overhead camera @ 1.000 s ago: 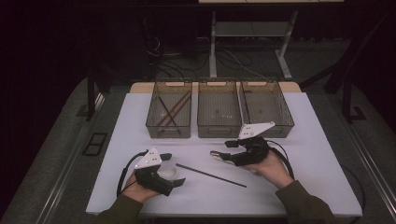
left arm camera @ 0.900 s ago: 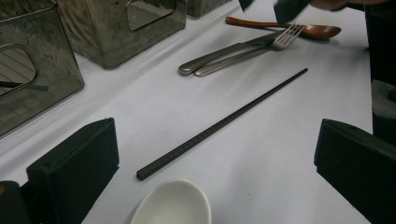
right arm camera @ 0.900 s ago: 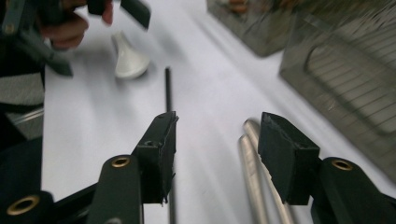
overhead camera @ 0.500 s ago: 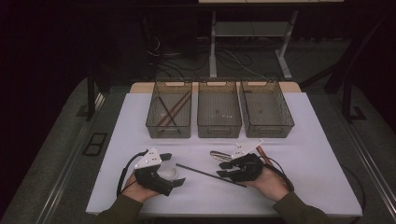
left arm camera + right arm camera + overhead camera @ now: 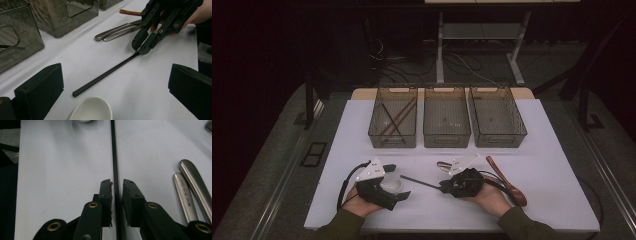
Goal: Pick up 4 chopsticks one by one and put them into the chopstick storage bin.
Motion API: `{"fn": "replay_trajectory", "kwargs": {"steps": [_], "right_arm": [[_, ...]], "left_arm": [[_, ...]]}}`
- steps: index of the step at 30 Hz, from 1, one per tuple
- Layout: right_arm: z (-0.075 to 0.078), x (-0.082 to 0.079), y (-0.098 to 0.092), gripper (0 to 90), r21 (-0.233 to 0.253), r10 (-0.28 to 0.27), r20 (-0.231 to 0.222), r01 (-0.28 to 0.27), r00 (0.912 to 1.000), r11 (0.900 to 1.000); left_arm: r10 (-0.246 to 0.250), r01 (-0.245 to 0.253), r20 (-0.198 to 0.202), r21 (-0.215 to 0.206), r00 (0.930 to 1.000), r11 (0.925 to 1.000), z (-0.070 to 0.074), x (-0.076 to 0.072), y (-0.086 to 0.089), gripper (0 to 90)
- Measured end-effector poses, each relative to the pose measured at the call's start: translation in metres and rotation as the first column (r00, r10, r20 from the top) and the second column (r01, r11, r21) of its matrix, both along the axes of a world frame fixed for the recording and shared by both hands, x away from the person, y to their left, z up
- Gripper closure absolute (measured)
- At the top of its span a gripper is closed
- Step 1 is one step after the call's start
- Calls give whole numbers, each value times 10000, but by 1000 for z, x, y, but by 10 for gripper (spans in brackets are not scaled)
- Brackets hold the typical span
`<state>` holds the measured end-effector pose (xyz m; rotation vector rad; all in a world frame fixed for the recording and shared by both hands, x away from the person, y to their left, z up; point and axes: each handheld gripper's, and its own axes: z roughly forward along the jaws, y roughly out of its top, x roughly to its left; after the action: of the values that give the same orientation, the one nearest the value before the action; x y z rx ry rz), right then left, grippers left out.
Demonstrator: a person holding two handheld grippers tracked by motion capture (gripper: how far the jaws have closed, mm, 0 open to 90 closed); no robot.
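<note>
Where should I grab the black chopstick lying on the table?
Grip the black chopstick at its end near the right gripper, from above, jaws straddling its thin sides. It lies flat with bare table on both sides there; its far end stops near the white spoon.

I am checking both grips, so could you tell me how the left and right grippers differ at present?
The left gripper stands wide open and holds nothing, while the right gripper has its jaws narrowed around the end of the black chopstick. The left hovers by the white spoon; the right lies near the metal cutlery.
</note>
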<state>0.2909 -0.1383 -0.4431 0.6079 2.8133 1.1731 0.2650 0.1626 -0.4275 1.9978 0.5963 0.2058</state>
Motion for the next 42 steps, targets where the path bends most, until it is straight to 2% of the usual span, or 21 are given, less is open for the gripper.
{"fn": "replay_trajectory", "kwargs": {"steps": [10, 11, 21, 23, 28, 30, 34, 35, 36, 37, 42], "right_arm": [[-4, -1, 6, 839, -504, 387, 649, -355, 9971, 9981], [-4, -4, 8, 848, -467, 254, 571, -227, 9980, 9987], [-3, -3, 8, 863, -651, 276, 692, -231, 9972, 9976], [-2, -3, 9, 864, -498, 156, 446, -134, 9989, 9987], [1, -1, 6, 864, -390, 57, 292, -46, 9996, 9992], [3, 0, 5, 864, -497, 51, 404, -31, 9992, 9988], [8, 0, 2, 863, -349, -4, 335, 16, 9994, 9994], [9, 1, -1, 864, -430, 54, 565, -30, 9984, 9991], [11, 1, -1, 863, -436, 35, 584, -9, 9983, 9990], [12, 0, -2, 863, -324, -62, 422, 76, 9991, 9994], [21, 1, -8, 863, -107, -234, 533, 240, 9983, 9997]], "left_arm": [[-43, 43, -9, 42, 10000, 10000, 0, 0, 0, 0], [-43, 43, -15, 50, 10000, 10000, 0, 0, 0, 0], [-52, 52, 7, 68, 10000, 10000, 0, 0, 0, 0], [-66, 66, 12, 67, 10000, 10000, 0, 0, 0, 0], [-74, 74, 25, 68, 10000, 9999, 0, 0, 0, 0], [-77, 77, 31, 70, 10000, 9999, 0, 0, 0, 0], [-84, 83, 52, 70, 10000, 9999, 0, 0, 0, 0], [-87, 86, 55, 79, 9999, 9999, 0, 0, 0, 0], [-83, 83, 47, 82, 10000, 9999, 0, 0, -1, 0], [-84, 83, 44, 90, 10000, 9999, 0, 0, -1, 0], [-73, 73, 59, 75, 10000, 9999, 0, 0, 0, 0]]}}
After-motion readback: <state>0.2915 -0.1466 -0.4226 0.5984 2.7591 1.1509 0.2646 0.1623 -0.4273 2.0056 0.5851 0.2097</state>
